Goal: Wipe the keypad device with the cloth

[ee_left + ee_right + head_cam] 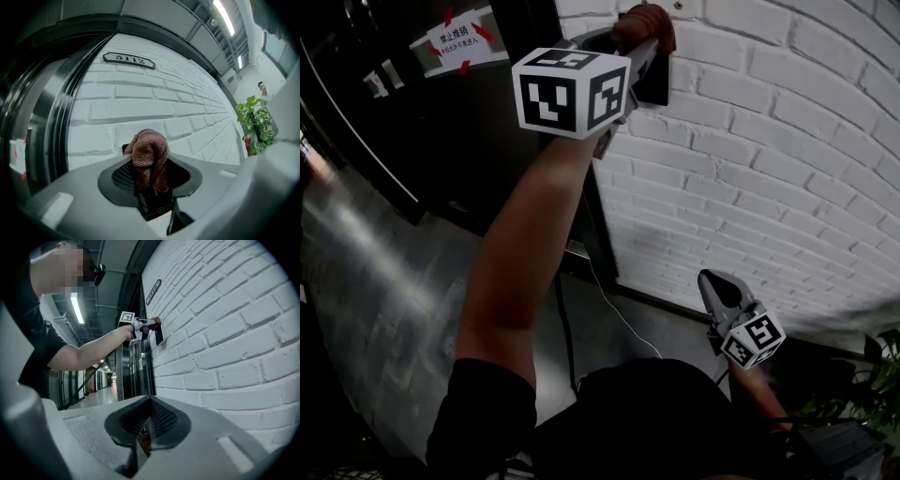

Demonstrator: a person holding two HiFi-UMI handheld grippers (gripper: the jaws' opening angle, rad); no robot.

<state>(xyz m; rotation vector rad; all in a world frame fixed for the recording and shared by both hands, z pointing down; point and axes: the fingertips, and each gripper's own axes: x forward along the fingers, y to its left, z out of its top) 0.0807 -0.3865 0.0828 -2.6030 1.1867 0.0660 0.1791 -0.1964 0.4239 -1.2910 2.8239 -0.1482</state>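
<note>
The keypad device (656,82) is fixed flat on the white brick wall (769,141), beside a dark door frame. Its face points straight out from the bricks. In the right gripper view it reads as a dark rectangle (159,334) taller than wide, so its long axis runs up the wall. It is one smooth, glossy black panel with a small round mark near its lower edge.

One cloth (149,157), rust-brown with a coarse looped weave, is bunched into a rounded lump. The left claw (152,183) is clamped on it, raised high on an outstretched arm, and presses it against the upper part of the panel. From the head view the cloth (645,26) sits at the tip of that claw (628,49), on the device's top edge.

The right claw (143,434) hangs low beside the wall, well apart from the device, with its two ribbed jaws drawn together on nothing.

One oval number plate (129,59) sits higher up on the bricks, and one leafy green plant (255,126) stands further along.
</note>
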